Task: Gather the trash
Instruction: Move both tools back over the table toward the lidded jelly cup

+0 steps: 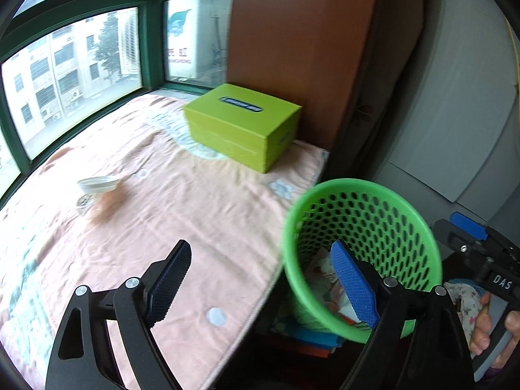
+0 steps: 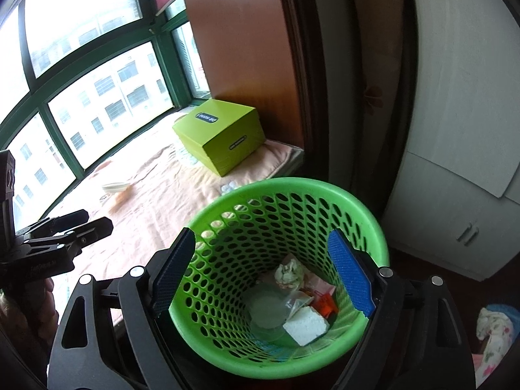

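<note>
Across the left wrist view, your left tongs [image 1: 260,287] stand wide apart at the bottom of the frame with nothing between the pads. One pad hangs over the pink blanket [image 1: 169,201], the other in front of the green basket [image 1: 367,253] at lower right. That basket tilts beside the blanket's edge, with scraps showing inside it. Left of centre on the blanket lie a shallow white dish [image 1: 99,184], a brownish smear of something too blurred to name [image 1: 109,204], and a small crumpled bit [image 1: 84,202] just beside the dish. A lime green box [image 1: 242,126] sits near the upper middle, against a brown panel [image 1: 302,42]. At the right edge your right hand [image 1: 490,331] grips the handle of the other tool.

Over in the right wrist view, your right tongs [image 2: 265,271] are also spread wide, straddling the basket [image 2: 357,201] without pressing on it; I see no grip. Within the basket lie a crumpled tissue [image 2: 289,274], a white foam piece [image 2: 305,325], clear plastic wrap [image 2: 292,302] and an orange scrap [image 2: 325,305]. The left tongs [image 2: 81,224] show at the left edge, over the blanket [image 2: 162,195]. The dish [image 2: 115,186] and the green box [image 2: 221,136] sit farther back.
</note>
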`<state>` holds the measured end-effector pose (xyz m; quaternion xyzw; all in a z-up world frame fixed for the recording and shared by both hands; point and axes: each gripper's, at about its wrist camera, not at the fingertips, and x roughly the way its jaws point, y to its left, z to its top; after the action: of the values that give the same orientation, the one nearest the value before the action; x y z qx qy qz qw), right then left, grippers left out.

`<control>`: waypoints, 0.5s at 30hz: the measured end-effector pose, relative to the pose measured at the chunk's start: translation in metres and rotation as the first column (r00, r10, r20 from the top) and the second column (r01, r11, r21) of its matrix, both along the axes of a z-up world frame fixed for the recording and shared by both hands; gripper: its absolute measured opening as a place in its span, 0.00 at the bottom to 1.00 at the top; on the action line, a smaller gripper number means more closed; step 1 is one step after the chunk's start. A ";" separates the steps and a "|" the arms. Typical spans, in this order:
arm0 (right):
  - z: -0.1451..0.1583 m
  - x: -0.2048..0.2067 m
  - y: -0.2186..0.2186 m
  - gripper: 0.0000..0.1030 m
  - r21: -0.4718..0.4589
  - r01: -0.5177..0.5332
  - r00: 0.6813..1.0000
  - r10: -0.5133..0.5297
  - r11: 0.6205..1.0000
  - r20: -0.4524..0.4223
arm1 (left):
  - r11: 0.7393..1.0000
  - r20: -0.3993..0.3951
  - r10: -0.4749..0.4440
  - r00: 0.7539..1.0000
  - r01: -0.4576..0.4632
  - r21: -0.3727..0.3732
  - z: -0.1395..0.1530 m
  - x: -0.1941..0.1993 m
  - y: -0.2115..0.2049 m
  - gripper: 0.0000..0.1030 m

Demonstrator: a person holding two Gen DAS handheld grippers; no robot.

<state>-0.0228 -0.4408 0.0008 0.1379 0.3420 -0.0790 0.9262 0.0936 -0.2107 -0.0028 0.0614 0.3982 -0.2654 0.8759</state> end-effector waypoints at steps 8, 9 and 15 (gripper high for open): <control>-0.002 0.024 0.025 0.82 0.005 -0.068 0.998 0.068 0.998 -0.016 | 0.991 -0.014 0.137 0.991 -0.137 0.010 -0.008 0.029 0.051 0.85; -0.002 0.028 0.028 0.82 0.004 -0.076 0.997 0.076 0.997 -0.018 | 0.988 -0.013 0.154 0.988 -0.154 0.016 -0.010 0.033 0.058 0.85; -0.001 0.048 0.046 0.83 0.016 -0.122 0.992 0.122 0.992 -0.016 | 0.961 -0.010 0.272 0.962 -0.271 0.048 -0.020 0.066 0.102 0.85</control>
<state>0.0250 -0.3945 -0.0002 0.1232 0.3581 -0.0208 0.9253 0.1596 -0.1088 -0.0224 0.0242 0.4162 -0.1339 0.8990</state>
